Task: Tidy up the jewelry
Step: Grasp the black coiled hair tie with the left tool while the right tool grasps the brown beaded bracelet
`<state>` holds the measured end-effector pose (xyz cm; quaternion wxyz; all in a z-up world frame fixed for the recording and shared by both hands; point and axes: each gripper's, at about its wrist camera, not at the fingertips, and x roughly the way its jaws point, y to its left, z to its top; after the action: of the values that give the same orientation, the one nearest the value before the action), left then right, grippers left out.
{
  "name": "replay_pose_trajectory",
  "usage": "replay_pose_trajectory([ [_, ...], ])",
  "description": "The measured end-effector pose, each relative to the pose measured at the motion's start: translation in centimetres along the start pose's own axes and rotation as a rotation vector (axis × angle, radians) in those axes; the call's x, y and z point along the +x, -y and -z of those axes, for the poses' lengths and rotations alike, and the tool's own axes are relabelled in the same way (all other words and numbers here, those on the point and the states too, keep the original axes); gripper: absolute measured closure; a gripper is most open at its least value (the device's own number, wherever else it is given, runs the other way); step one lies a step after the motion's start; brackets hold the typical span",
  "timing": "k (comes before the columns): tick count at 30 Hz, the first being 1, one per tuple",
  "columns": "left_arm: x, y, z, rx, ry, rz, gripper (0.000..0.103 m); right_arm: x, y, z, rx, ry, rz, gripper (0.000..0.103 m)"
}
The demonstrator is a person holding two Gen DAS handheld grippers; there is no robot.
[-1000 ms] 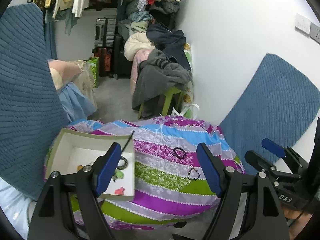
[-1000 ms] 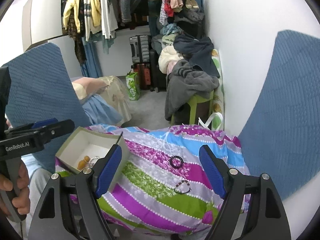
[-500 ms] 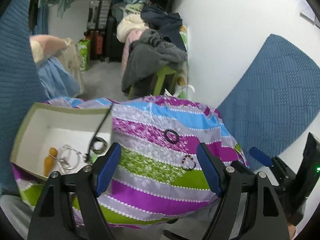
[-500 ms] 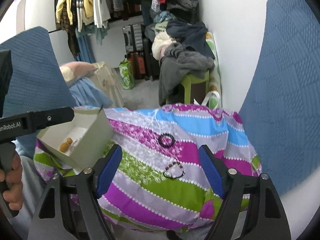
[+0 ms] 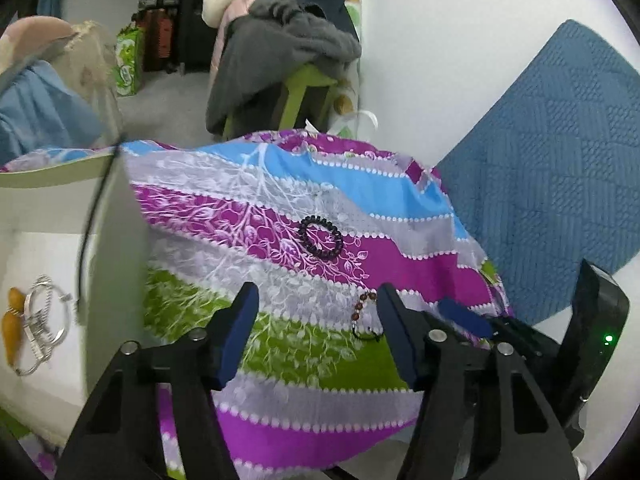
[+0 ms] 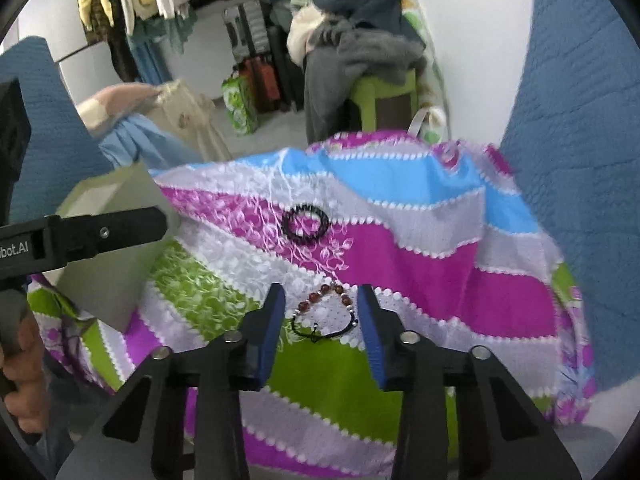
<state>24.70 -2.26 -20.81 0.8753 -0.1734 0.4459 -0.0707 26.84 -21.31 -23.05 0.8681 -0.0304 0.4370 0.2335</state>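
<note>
A brown bead bracelet point(image 6: 309, 303) on a black cord lies on the striped cushion point(image 6: 420, 264). My right gripper point(image 6: 322, 298) hangs just over it with the jaws closing. The bracelet sits between the blue pads, which do not touch it. A black bead bracelet point(image 6: 285, 226) lies farther back on the purple stripe. In the left wrist view the left gripper point(image 5: 316, 300) hovers over the cushion point(image 5: 280, 344), its jaws closing on nothing. The brown bracelet point(image 5: 359, 307) shows by its right finger and the black bracelet point(image 5: 320, 257) beyond. An open pale box point(image 5: 112, 248) at left holds silver bangles point(image 5: 44, 320).
An orange piece point(image 5: 11, 320) lies in the box beside the bangles. In the right wrist view the box point(image 6: 120, 272) stands left of the cushion, and a hand point(image 6: 20, 380) holds the left gripper. Blue quilted panels point(image 5: 560, 180) flank the cushion. Clothes are piled on a green stool point(image 5: 296, 96) behind.
Both grippers have dropped toward the cushion and tilted further down. Their jaws have narrowed, the right far more, and the brown bracelet now lies between the right pads.
</note>
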Motion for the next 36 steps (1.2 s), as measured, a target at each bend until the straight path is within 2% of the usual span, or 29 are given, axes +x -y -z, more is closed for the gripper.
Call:
replay_pose_trajectory([
  [2,1.8,-0.2,-0.4,-0.017,-0.018,0.012,0.052,1.5,0.4,-0.2,-0.007,-0.032,-0.004,0.077],
  [5,4.1,-0.6,-1.0,-0.025,-0.043,0.005,0.054,3.8,0.7,-0.2,-0.039,-0.087,0.01,0.077],
  [6,5.0,-0.8,-1.1,-0.031,-0.056,0.009,0.057,4.8,0.8,0.0,-0.057,-0.126,0.039,0.078],
  [9,6.7,-1.0,-1.3,-0.025,-0.065,-0.005,0.057,6.2,1.1,0.1,-0.062,-0.164,0.044,0.079],
  [13,8.6,-1.4,-1.6,-0.032,-0.088,-0.007,0.058,6.8,0.4,0.1,-0.135,-0.149,0.084,0.079],
  [15,9.2,-1.4,-1.7,-0.035,-0.087,-0.017,0.058,6.9,-0.1,0.1,-0.17,-0.14,0.092,0.085],
  [16,9.4,-1.5,-1.9,-0.041,-0.085,-0.009,0.061,6.9,-0.2,0.1,-0.181,-0.14,0.093,0.093],
  [18,9.9,-1.3,-2.2,-0.04,-0.086,0.0,0.062,6.9,-0.6,0.2,-0.203,-0.141,0.11,0.098],
  [21,10.7,-1.0,-2.6,-0.028,-0.093,-0.002,0.065,6.8,-0.1,0.0,-0.175,-0.139,0.107,0.098],
  [24,11.3,-0.6,-3.1,-0.016,-0.094,-0.007,0.072,5.8,0.6,-0.6,-0.138,-0.091,0.093,0.098],
  [29,12.6,-0.2,-3.7,0.026,-0.101,-0.072,0.072,5.5,1.4,-0.9,-0.096,-0.078,0.085,0.098],
  [33,13.4,-0.5,-3.8,0.034,-0.101,-0.096,0.074,5.0,1.5,-1.0,-0.086,-0.058,0.079,0.098],
  [36,13.7,-0.2,-3.8,0.058,-0.094,-0.132,0.082,4.9,1.4,-1.0,-0.079,-0.055,0.078,0.098],
])
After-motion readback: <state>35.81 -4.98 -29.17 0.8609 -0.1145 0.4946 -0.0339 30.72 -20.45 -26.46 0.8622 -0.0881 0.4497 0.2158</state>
